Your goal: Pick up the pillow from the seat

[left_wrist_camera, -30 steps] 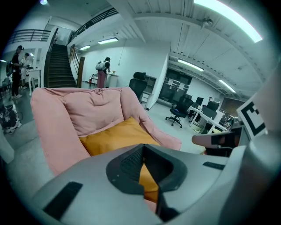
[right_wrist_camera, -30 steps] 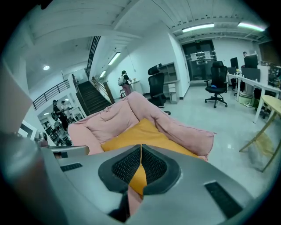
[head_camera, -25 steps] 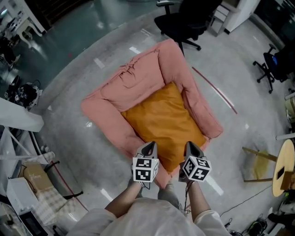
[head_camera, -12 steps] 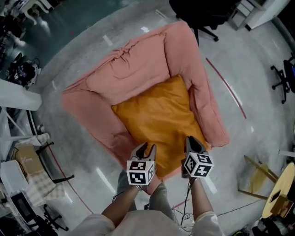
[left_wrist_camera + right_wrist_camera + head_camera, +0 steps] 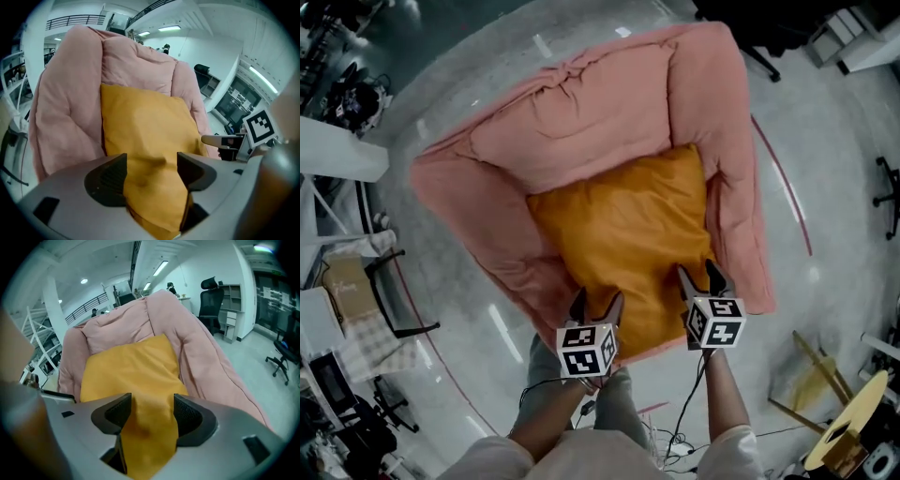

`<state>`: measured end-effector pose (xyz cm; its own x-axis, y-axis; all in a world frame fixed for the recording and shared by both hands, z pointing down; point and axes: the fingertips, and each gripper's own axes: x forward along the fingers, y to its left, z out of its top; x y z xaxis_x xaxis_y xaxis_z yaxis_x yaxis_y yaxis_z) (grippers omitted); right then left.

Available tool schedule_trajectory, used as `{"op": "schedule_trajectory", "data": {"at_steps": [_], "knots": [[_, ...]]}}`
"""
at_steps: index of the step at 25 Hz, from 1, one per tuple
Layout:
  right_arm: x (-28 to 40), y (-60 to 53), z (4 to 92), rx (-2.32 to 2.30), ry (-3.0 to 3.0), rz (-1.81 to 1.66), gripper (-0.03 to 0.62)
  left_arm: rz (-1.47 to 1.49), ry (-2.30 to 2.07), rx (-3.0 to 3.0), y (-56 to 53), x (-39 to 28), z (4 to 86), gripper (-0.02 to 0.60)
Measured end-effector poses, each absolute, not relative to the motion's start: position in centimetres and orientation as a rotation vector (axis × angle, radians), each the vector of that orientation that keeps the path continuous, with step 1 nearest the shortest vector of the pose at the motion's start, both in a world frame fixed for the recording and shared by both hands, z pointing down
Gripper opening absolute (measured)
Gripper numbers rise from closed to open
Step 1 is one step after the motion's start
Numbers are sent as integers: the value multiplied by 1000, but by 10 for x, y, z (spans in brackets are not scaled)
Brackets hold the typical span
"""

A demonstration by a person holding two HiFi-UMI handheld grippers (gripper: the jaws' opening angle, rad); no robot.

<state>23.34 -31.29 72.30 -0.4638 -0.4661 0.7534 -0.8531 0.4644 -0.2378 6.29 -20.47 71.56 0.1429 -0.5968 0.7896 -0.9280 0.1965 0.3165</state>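
An orange pillow [image 5: 619, 225] lies on the seat of a pink padded armchair [image 5: 581, 131]. Both grippers are at the pillow's near edge. My left gripper [image 5: 597, 305] is at the near left corner and its jaws are opening. In the left gripper view the orange pillow [image 5: 145, 122] fills the gap of the left gripper [image 5: 151, 171]. My right gripper [image 5: 700, 279] is at the near right corner, jaws also opening. The right gripper view shows pillow fabric [image 5: 131, 371] running between the pads of the right gripper [image 5: 151, 411]. The pillow's near edge is hidden under the grippers.
The chair's pink arms [image 5: 736, 187] rise on both sides of the pillow. A black office chair base [image 5: 764, 56] stands beyond the right arm. A rack with a cardboard box [image 5: 342, 291] is at the left, a wooden stool [image 5: 844, 431] at the lower right. Cables [image 5: 675, 441] trail on the floor by the person's legs.
Both grippers went from shut to open and moved forward onto the pillow's near edge. The head view has closed in on the armchair.
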Motion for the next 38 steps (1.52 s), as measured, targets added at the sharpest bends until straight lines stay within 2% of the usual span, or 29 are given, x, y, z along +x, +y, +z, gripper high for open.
{"op": "schedule_trajectory", "data": {"at_steps": [8, 20, 23, 30, 34, 38], "knots": [[229, -334, 769, 958, -2087, 823, 316, 439, -1632, 1352, -209, 45, 754, 388], [213, -342, 822, 875, -2099, 907, 314, 439, -1580, 1300, -225, 45, 815, 385], [214, -340, 822, 895, -2102, 901, 305, 451, -1570, 1313, -227, 50, 817, 339], [211, -328, 807, 927, -2113, 860, 124, 469, -1548, 1388, -228, 59, 799, 153], [212, -321, 788, 961, -2124, 844, 60, 451, -1528, 1452, -226, 66, 776, 55], [215, -316, 761, 994, -2137, 834, 43, 434, -1503, 1486, -220, 71, 753, 38]]}}
